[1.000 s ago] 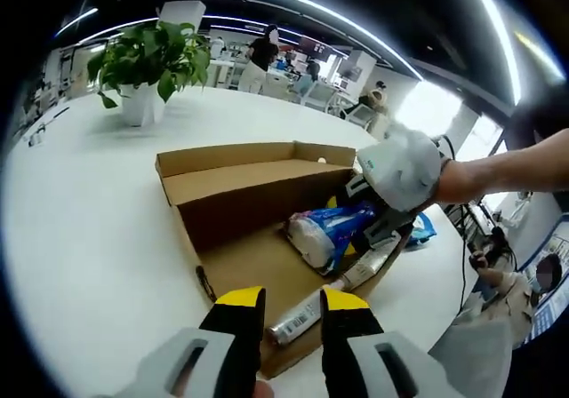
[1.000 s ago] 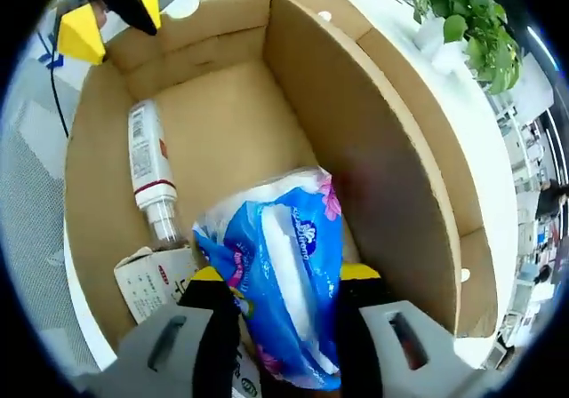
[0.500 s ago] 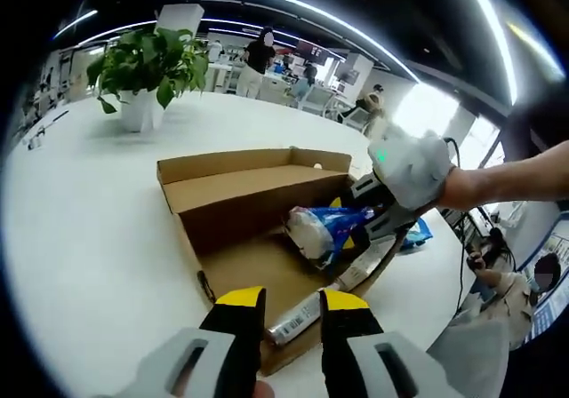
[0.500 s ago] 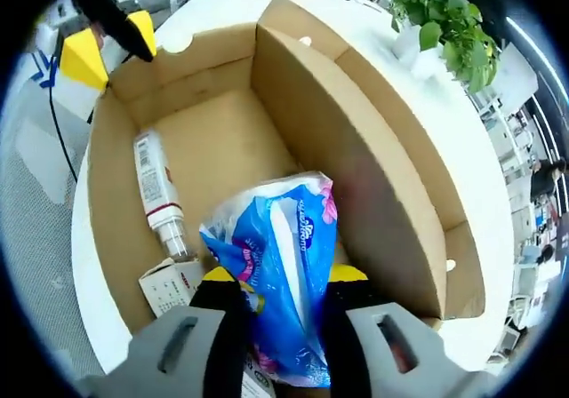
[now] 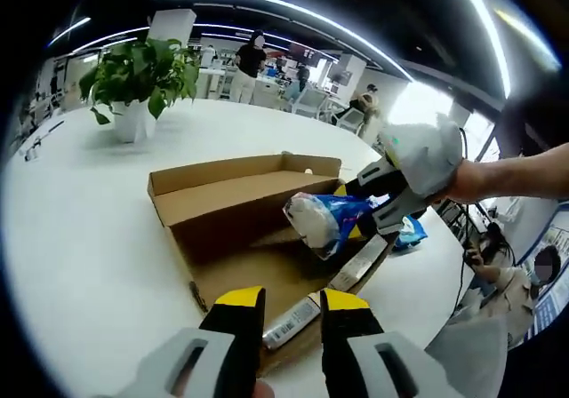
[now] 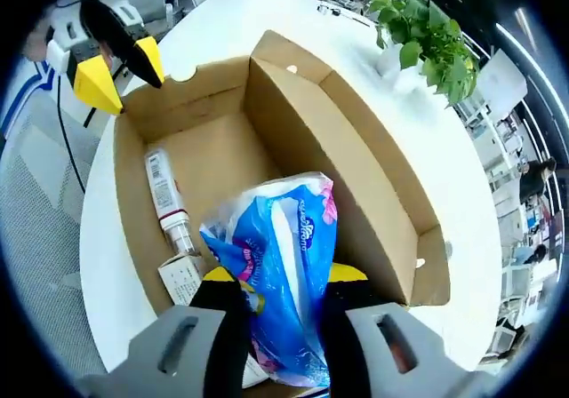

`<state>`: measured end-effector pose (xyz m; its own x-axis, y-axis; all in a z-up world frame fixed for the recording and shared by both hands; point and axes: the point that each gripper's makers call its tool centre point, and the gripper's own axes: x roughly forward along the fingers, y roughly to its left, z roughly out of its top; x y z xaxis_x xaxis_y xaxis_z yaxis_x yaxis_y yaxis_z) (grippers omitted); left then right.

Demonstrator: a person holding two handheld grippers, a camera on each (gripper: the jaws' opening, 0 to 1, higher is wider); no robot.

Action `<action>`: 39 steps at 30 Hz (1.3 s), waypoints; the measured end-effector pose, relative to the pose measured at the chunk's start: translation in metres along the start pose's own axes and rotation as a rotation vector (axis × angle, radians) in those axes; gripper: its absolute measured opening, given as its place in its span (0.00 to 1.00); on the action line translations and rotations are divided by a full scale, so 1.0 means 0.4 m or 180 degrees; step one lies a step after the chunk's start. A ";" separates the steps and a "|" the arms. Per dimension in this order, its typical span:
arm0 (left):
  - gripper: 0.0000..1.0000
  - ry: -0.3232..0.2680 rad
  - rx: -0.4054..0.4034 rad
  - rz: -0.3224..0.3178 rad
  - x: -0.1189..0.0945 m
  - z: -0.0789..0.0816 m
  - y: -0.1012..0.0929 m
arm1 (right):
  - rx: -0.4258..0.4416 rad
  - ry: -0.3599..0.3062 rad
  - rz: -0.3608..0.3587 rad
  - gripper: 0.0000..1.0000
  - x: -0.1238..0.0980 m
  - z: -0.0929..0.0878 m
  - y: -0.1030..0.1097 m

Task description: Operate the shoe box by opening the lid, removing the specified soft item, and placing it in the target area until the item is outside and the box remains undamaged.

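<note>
An open cardboard shoe box (image 5: pixel 233 204) (image 6: pixel 347 185) lies on a white table, its lid folded back. My right gripper (image 6: pixel 276 284) (image 5: pixel 378 204) is shut on a blue and white soft pack of tissues (image 6: pixel 280 260) (image 5: pixel 322 220), held up above the box floor. A bottle (image 6: pixel 165 202) (image 5: pixel 286 320) and a small carton (image 6: pixel 182 280) (image 5: pixel 357 263) lie inside the box. In the left gripper view my left gripper (image 5: pixel 292 300) hovers over the near end of the box, its jaws slightly apart with nothing between them; in the right gripper view it (image 6: pixel 114 60) shows at the top left.
A potted green plant (image 5: pixel 138 78) (image 6: pixel 418 38) stands on the white table (image 5: pixel 80 238) beyond the box. A blue item (image 5: pixel 411 232) lies on the table past the box. People and desks fill the office behind. Grey floor (image 6: pixel 36 176) lies off the table edge.
My right gripper has lifted the tissue pack up from the box floor; the box looks smaller and lower in the right gripper view. The left gripper has hardly moved.
</note>
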<state>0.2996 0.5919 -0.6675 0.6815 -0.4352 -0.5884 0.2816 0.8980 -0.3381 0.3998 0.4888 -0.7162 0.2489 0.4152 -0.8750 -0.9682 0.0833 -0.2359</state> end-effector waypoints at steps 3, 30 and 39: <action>0.25 -0.0003 -0.0004 -0.0015 0.000 -0.003 -0.007 | -0.0032 -0.0040 -0.0056 0.26 -0.025 0.004 -0.007; 0.25 0.0024 0.0185 -0.0158 0.006 -0.008 -0.125 | -0.0118 -0.0121 -0.0507 0.26 -0.219 -0.061 -0.050; 0.25 0.0041 0.0271 -0.0192 0.020 0.004 -0.163 | 0.0009 -0.0078 -0.0599 0.26 -0.264 -0.147 -0.061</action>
<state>0.2878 0.5298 -0.6488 0.6530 -0.4891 -0.5783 0.3787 0.8721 -0.3100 0.3985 0.3898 -0.6431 0.4250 0.4140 -0.8050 -0.9047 0.1642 -0.3932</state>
